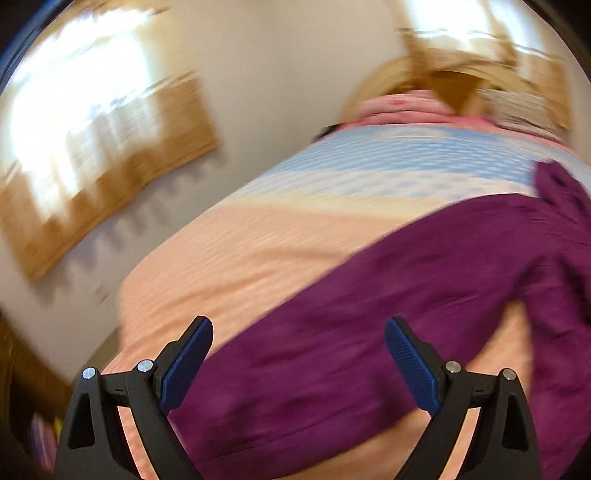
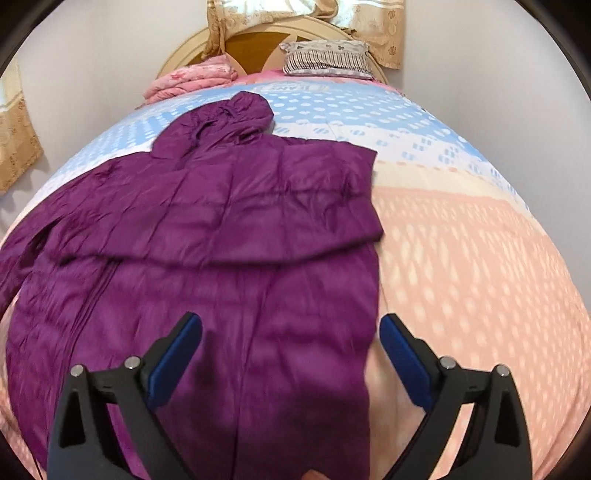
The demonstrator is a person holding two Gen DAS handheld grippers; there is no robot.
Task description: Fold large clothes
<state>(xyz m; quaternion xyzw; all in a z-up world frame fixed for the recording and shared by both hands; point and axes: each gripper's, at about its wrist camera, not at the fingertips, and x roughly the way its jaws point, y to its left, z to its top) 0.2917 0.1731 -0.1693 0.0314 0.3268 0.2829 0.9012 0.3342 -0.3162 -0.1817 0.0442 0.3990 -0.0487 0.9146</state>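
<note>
A purple hooded padded jacket (image 2: 221, 229) lies spread on the bed, hood toward the headboard, its right sleeve folded across the chest. My right gripper (image 2: 290, 326) hangs open over the jacket's lower right edge, nothing between its blue pads. In the blurred left wrist view the same jacket (image 1: 369, 314) fills the lower right. My left gripper (image 1: 297, 332) stands open above the jacket's left side, where the fabric meets the peach bedspread, with nothing held.
The bed carries a peach and blue dotted bedspread (image 2: 480, 258). A folded pink blanket (image 2: 188, 81) and a striped pillow (image 2: 328, 59) lie by the headboard. Beige curtains (image 2: 373, 26) hang behind. The bed's left edge (image 1: 122, 295) drops to a pale floor.
</note>
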